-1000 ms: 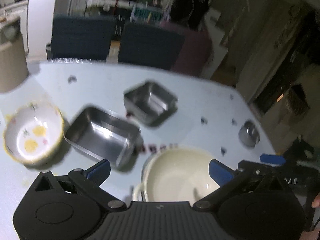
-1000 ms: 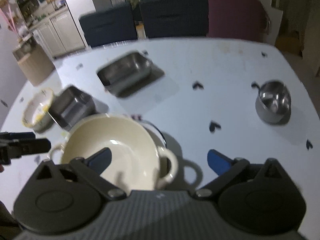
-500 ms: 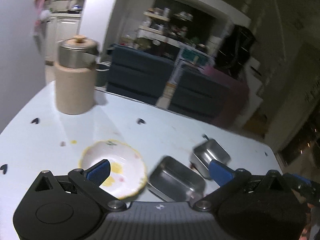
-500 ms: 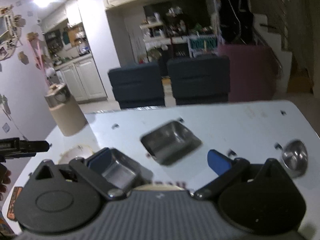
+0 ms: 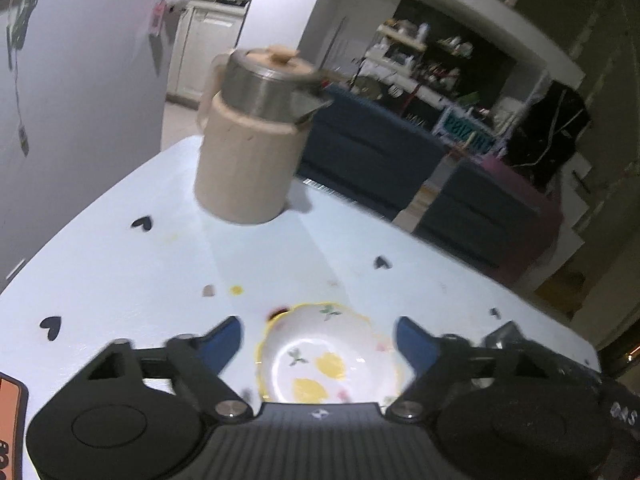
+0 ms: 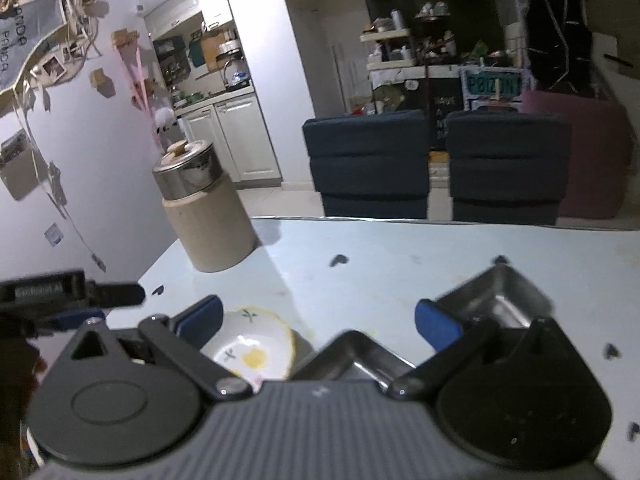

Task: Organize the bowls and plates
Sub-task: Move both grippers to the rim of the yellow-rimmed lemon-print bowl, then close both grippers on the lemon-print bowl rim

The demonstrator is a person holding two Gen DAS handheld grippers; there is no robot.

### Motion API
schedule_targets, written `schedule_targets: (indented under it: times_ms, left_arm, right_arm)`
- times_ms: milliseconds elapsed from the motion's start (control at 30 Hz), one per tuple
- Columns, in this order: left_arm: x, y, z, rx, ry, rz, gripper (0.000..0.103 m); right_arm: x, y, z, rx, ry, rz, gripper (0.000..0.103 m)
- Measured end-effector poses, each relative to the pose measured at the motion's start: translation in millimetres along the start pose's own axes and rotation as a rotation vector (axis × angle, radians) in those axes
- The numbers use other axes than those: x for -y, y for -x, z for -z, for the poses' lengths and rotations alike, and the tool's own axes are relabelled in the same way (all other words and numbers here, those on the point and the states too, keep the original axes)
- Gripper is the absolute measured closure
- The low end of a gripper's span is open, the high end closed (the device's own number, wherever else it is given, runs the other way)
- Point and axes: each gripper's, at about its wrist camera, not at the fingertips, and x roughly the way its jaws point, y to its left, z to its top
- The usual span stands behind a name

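Left gripper (image 5: pixel 318 338) sits over the floral bowl (image 5: pixel 328 358) on my screen; its jaws have just been narrowing yet remain spread, the bowl showing between the blue fingers (image 5: pixel 222 340) with no pad pressing on it. Right gripper (image 6: pixel 318 318) is spread wide and empty above the pale blue table (image 6: pixel 400 256), with two steel trays (image 6: pixel 496 300) and that bowl beneath it. I see a beige jug (image 5: pixel 252 136) well beyond the bowl.

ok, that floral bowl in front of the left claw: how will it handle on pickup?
The floral bowl looks like glazed ceramic: probably rigid, breakable, somewhat slick. Its scalloped yellow rim and sloped wall may let pads slide. It sits upright on the table, so tipping seems unlikely.
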Motion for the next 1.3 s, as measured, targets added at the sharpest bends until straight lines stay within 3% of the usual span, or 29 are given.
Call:
schedule_targets:
  times_ms: [67,100,200,233,300,500,600,667,700,833,1133,1300]
  left_arm:
    - [-8.5,-11.4,0.5,-0.023,0.012,-0.006,0.033]
    - [-13.1,-17.6,1.3,-0.036,0.022,-0.006,0.038]
    - [-24.3,-35.8,6.5,-0.077,0.054,-0.004,0.049]
    - [-26.4,-41.5,8.2,-0.09,0.058,0.0,0.05]
    - [-29.2,-51.4,11.6,-0.11,0.061,0.002,0.053]
    - [-30.6,-69.9,16.1,-0.153,0.023,-0.002,0.06]
    - [-34.5,-74.7,16.9,-0.174,0.014,-0.006,0.071]
    - [-38.9,-75.6,17.2,-0.182,0.019,-0.007,0.082]
    - [-41.3,-75.6,16.9,-0.184,0.023,-0.006,0.083]
    - [-49.1,-73.7,16.2,-0.185,0.032,0.0,0.083]
    - [-69.6,-75.8,20.1,-0.231,0.061,-0.064,0.083]
    - [-76.3,-76.8,21.2,-0.234,0.067,-0.089,0.083]
  right_arm:
    - [-10.3,-25.4,-2.1,-0.042,-0.014,-0.015,0.002]
    - [-14.4,-39.9,-3.4,-0.069,-0.012,-0.031,0.008]
    - [-25.0,-73.0,-2.1,-0.136,0.0,-0.018,0.029]
    - [-27.6,-80.7,2.2,-0.155,0.001,-0.009,0.041]
    - [-33.5,-101.4,6.9,-0.2,0.011,0.018,0.056]
    - [-49.1,-140.5,17.9,-0.281,0.089,0.056,0.06]
    - [-47.4,-150.1,26.1,-0.314,0.148,0.095,0.078]
    - [-45.5,-154.4,30.0,-0.335,0.155,0.083,0.083]
    - [-45.0,-154.0,31.6,-0.344,0.156,0.075,0.094]
    - [-50.0,-148.6,35.6,-0.334,0.207,0.079,0.094]
    - [-73.5,-140.8,48.4,-0.347,0.229,-0.018,0.094]
    - [-70.9,-148.1,46.8,-0.363,0.162,-0.028,0.094]
